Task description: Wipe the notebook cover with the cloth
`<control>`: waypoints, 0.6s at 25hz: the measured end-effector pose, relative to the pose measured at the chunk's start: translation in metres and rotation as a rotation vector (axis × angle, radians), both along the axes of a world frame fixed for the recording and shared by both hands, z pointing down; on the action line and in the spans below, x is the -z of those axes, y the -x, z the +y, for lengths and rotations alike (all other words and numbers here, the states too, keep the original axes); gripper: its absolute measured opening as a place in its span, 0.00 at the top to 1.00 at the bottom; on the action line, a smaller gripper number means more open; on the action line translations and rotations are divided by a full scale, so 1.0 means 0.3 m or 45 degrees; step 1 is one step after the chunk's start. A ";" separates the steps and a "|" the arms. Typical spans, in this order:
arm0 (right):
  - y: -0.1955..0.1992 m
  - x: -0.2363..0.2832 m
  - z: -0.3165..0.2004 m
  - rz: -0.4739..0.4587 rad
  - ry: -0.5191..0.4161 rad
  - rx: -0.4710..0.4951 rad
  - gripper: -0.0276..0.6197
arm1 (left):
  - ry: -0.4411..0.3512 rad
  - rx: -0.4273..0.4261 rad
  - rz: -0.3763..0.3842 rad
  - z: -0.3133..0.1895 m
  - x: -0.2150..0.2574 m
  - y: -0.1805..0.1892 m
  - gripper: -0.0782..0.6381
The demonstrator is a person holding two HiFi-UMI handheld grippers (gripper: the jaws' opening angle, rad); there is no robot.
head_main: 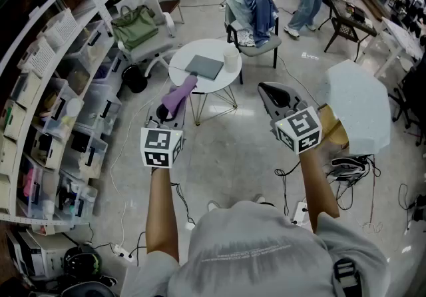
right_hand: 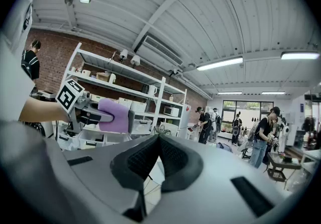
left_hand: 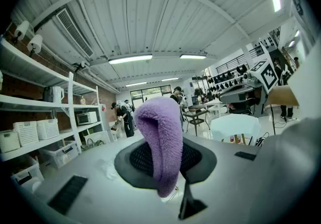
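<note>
Grip: left claw (head_main: 168, 113) is clenched on the purple cloth (head_main: 180, 94), which stands up out of the jaws and droops at its tip. Plush, light, no stiffness of its own. Right claw (head_main: 278, 98) is closed on nothing, level with the left one and well apart from it. The notebook (head_main: 204, 66) lies flat on the round white counter (head_main: 216, 86), ahead of and below the left claw, untouched. A cup (head_main: 231, 59) stands just beside it, on the right claw's side. Judgement: cover thin, stiff and light, likely to skate on the smooth top. Pin a near corner with the right claw and wipe with the cloth's broad fold, clear of the cup.
</note>
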State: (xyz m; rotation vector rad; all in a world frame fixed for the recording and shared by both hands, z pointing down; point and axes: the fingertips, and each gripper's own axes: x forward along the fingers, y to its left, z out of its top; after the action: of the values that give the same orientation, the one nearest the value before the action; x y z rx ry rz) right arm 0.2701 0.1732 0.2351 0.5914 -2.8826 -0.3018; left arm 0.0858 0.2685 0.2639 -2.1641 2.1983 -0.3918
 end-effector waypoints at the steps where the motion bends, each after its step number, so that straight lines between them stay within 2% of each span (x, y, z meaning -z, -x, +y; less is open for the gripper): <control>1: 0.009 -0.003 0.002 0.000 -0.001 0.001 0.94 | -0.006 -0.003 -0.001 0.001 0.001 0.005 0.79; 15: 0.139 -0.031 0.106 0.010 0.007 -0.046 0.94 | -0.018 -0.046 0.010 0.102 -0.036 0.152 0.79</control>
State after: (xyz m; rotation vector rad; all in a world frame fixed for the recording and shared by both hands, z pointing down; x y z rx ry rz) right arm 0.2284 0.2049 0.2442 0.6386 -2.8608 -0.2899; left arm 0.0403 0.2991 0.2747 -2.1990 2.1559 -0.3660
